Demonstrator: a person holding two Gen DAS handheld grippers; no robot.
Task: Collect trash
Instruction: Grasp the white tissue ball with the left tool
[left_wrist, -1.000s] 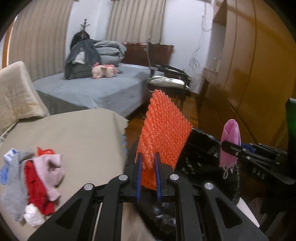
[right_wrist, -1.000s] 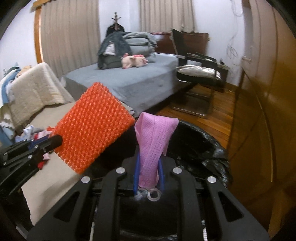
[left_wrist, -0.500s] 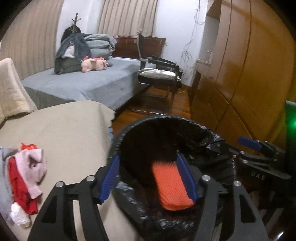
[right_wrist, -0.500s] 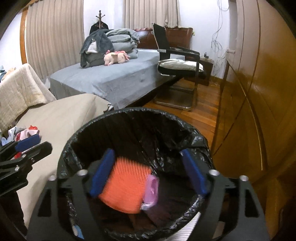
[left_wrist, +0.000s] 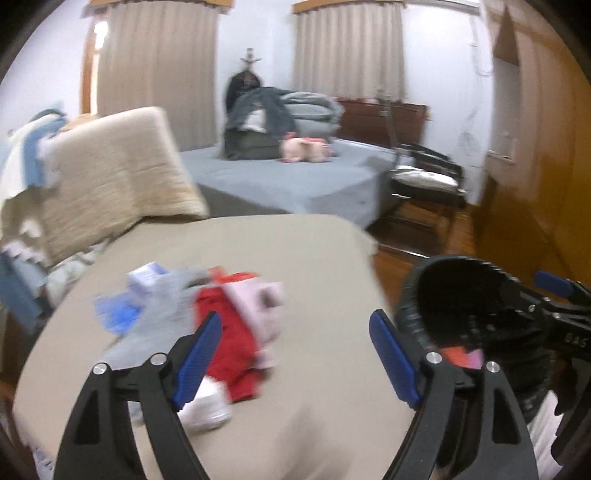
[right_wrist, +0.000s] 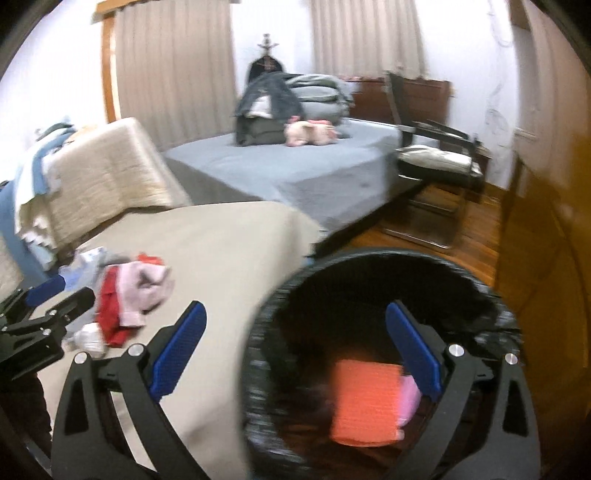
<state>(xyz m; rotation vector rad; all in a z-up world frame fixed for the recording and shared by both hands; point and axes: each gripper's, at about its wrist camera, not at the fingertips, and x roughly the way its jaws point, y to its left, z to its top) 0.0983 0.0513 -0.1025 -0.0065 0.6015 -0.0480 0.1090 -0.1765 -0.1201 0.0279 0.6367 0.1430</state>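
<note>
Opening fingers (both pairs), empty.

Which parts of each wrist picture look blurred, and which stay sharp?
Left wrist view: the pile of clothes smears sideways, while the left claw, jaws opening and holding nothing, is crisp. Right wrist view: the black bin rim streaks, the orange sheet inside is soft, the right claw sharp.

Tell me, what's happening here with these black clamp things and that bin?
A person is tidying up with a two-finger gripper in each hand. An orange pad and a pink piece lie inside the black-lined bin. The left gripper and right gripper are empty, their jaws opening. The left one faces a pile of red, pink and grey scraps on the beige bed.
</note>
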